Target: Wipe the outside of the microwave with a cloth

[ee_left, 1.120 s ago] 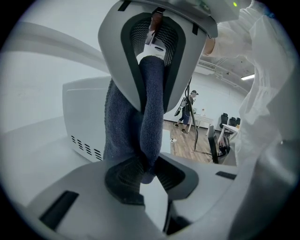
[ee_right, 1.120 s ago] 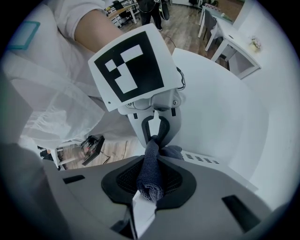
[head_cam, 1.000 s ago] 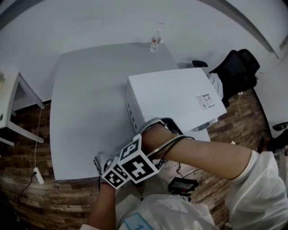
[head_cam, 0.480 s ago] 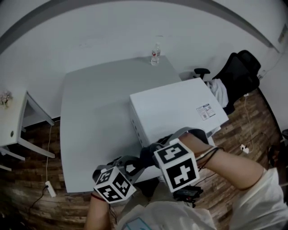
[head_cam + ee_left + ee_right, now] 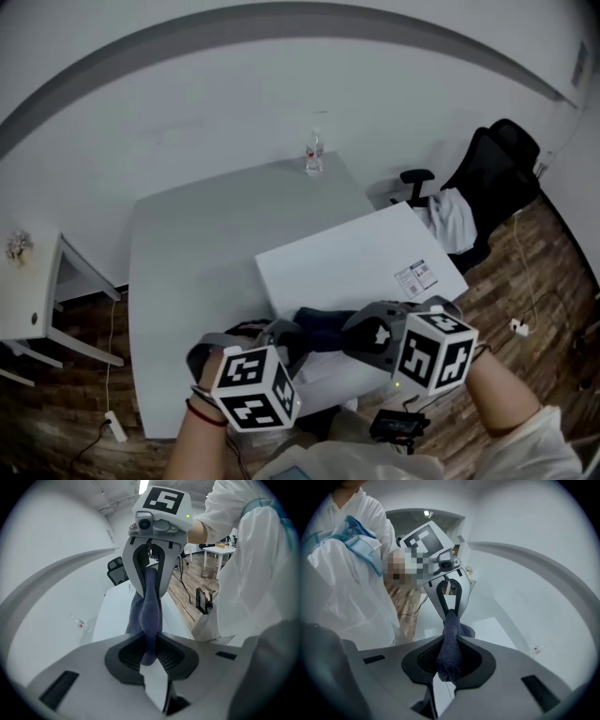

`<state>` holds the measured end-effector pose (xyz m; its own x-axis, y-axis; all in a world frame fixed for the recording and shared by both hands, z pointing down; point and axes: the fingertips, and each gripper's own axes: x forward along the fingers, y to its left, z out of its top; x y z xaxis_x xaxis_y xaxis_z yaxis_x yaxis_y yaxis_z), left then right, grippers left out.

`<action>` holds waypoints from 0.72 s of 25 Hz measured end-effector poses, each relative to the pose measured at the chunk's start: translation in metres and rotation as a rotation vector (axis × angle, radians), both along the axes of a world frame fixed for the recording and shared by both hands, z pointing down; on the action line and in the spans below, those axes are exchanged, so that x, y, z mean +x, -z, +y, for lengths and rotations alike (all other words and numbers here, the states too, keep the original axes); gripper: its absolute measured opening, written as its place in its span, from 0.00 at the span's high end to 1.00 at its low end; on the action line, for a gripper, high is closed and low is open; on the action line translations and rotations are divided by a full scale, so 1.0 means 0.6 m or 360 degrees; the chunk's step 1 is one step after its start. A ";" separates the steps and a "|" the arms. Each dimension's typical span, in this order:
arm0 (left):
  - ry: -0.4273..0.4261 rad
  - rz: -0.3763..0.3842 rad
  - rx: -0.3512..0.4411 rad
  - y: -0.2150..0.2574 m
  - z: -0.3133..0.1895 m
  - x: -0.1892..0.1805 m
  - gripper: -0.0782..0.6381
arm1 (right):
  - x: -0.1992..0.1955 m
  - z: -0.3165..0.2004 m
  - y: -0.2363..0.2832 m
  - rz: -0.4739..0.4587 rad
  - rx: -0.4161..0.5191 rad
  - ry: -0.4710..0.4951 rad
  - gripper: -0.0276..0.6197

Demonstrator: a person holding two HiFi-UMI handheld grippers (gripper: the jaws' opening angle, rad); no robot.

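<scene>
A white microwave (image 5: 356, 262) stands on the grey table (image 5: 187, 253), seen from above in the head view. A dark blue cloth (image 5: 319, 330) hangs stretched between my two grippers, over the microwave's near edge. My left gripper (image 5: 281, 342) is shut on one end of the cloth (image 5: 150, 620). My right gripper (image 5: 361, 337) is shut on the other end (image 5: 449, 653). The two grippers face each other. In the left gripper view the right gripper (image 5: 150, 573) pinches the cloth's far end. In the right gripper view the left gripper (image 5: 449, 597) does the same.
A small water bottle (image 5: 314, 155) stands at the table's far edge. A black office chair (image 5: 497, 178) with a white garment sits to the right. A small white side table (image 5: 28, 291) is at the left. A black device (image 5: 398, 427) and cables lie on the wooden floor.
Both grippers have risen from below the table's front edge to the microwave's near edge. They have drawn apart, and the cloth now shows stretched between them.
</scene>
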<state>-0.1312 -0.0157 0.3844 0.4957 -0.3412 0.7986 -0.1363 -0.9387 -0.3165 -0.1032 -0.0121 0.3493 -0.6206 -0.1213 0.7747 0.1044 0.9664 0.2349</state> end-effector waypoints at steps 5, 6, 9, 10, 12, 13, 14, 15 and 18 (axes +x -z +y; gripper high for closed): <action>-0.0106 -0.0151 -0.0031 -0.030 -0.059 0.035 0.81 | 0.045 -0.050 -0.041 -0.0284 -0.0167 -0.0256 0.85; -0.0121 -0.0171 -0.0046 -0.038 -0.067 0.039 0.81 | 0.050 -0.057 -0.049 -0.0317 -0.0192 -0.0287 0.85; -0.0154 -0.0210 -0.0057 -0.053 -0.081 0.047 0.81 | 0.063 -0.070 -0.069 -0.0387 -0.0247 -0.0353 0.85; -0.0160 -0.0214 -0.0043 -0.056 -0.087 0.050 0.81 | 0.065 -0.073 -0.075 -0.0401 -0.0256 -0.0363 0.85; -0.0152 -0.0190 -0.0039 -0.060 -0.092 0.056 0.79 | 0.069 -0.075 -0.086 -0.0430 -0.0266 -0.0374 0.85; -0.0138 -0.0165 -0.0049 -0.061 -0.092 0.059 0.78 | 0.071 -0.074 -0.089 -0.0435 -0.0270 -0.0373 0.85; -0.0118 -0.0135 -0.0057 -0.058 -0.092 0.060 0.76 | 0.073 -0.073 -0.092 -0.0432 -0.0276 -0.0369 0.85; -0.0093 -0.0095 -0.0062 -0.052 -0.092 0.061 0.73 | 0.074 -0.072 -0.092 -0.0429 -0.0285 -0.0365 0.84; 0.0007 0.0109 -0.0092 -0.023 -0.093 0.060 0.68 | 0.073 -0.074 -0.086 -0.0434 -0.0326 -0.0370 0.79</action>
<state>-0.0953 -0.0714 0.3982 0.5485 -0.2977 0.7814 -0.1599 -0.9546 -0.2515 -0.0592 -0.0564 0.4007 -0.7807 -0.1430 0.6083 -0.1619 0.9865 0.0240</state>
